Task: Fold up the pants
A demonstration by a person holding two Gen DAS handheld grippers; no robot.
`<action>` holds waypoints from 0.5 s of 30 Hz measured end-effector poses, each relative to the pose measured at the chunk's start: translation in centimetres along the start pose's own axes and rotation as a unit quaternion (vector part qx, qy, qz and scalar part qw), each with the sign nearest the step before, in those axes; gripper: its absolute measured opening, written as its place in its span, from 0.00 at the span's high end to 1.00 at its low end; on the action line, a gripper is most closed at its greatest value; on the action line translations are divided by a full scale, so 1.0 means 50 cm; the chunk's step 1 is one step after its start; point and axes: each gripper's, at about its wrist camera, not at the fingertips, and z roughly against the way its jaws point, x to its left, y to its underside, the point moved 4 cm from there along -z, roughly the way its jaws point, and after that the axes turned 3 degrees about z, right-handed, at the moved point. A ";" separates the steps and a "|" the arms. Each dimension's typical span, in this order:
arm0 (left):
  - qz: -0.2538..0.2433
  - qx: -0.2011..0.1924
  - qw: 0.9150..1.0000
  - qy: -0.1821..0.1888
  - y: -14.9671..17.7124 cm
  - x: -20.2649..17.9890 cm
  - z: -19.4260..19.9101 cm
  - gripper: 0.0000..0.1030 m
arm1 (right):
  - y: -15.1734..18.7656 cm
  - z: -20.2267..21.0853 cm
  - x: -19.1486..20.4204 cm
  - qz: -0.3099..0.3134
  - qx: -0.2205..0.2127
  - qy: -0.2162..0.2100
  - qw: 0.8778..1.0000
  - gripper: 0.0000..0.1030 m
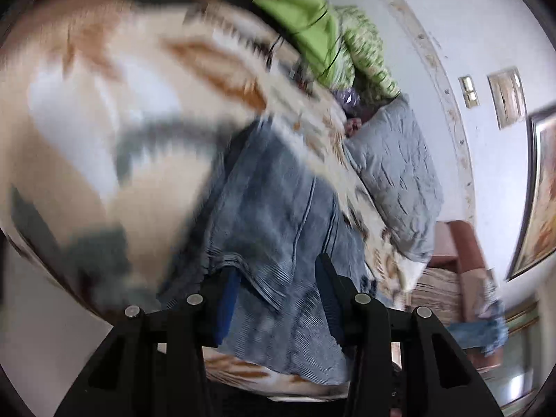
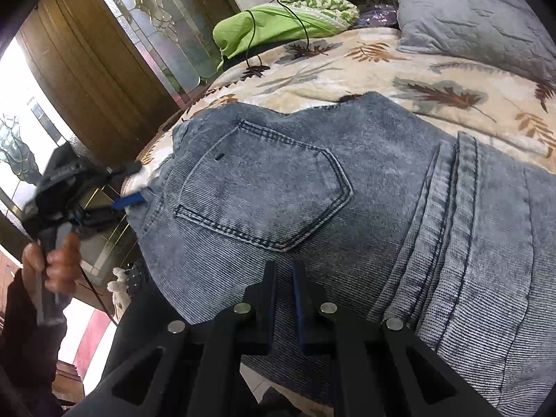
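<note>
**Jeans spread on the bed, one gripper at either end**

At the far left of the right wrist view a person's hand (image 2: 57, 264) grips the handle of the left gripper (image 2: 133, 186); its jaws stand apart, one black finger above and one blue-padded finger below, at the left edge of the blue jeans (image 2: 365, 187); in the blurred left wrist view denim lies between the spread fingers, though whether the pads press on it cannot be told. The jeans lie flat on a bed cover printed with leaves (image 2: 399, 69), a back pocket (image 2: 264, 187) facing up and a thick stitched seam running down to its right; the right gripper (image 2: 285, 271) sits over the near part of the fabric just below that pocket, its jaws drawn almost together with only a thin slit between them; no cloth shows in that slit. Behind the jeans lies a green garment (image 2: 264, 24) with a thin black cable (image 2: 299, 22) across it; further right, a grey quilted pillow (image 2: 479, 10) rests on the cover.
</note>
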 end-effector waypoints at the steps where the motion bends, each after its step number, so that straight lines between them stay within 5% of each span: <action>1: -0.002 0.005 1.000 0.008 -0.007 -0.006 0.006 0.57 | 0.001 -0.001 -0.003 -0.003 0.002 -0.002 1.000 0.90; 6: -0.017 0.046 0.999 -0.020 -0.017 -0.030 -0.010 0.56 | -0.002 -0.009 -0.011 -0.019 0.007 -0.015 1.000 0.90; 8: -0.021 0.058 0.998 -0.024 -0.011 -0.035 -0.004 0.48 | -0.002 -0.009 -0.016 -0.031 0.008 -0.024 0.999 0.90; 10: -0.043 0.115 0.990 -0.069 0.017 -0.030 -0.020 0.29 | -0.002 -0.008 -0.019 -0.034 0.010 -0.028 0.999 0.90; 12: -0.050 0.155 0.981 -0.105 0.049 -0.012 -0.029 0.29 | -0.001 -0.008 -0.019 -0.033 0.011 -0.029 0.999 0.90; 15: -0.039 0.183 0.977 -0.105 0.074 0.013 -0.011 0.29 | 0.000 -0.008 -0.019 -0.034 0.013 -0.031 0.999 0.90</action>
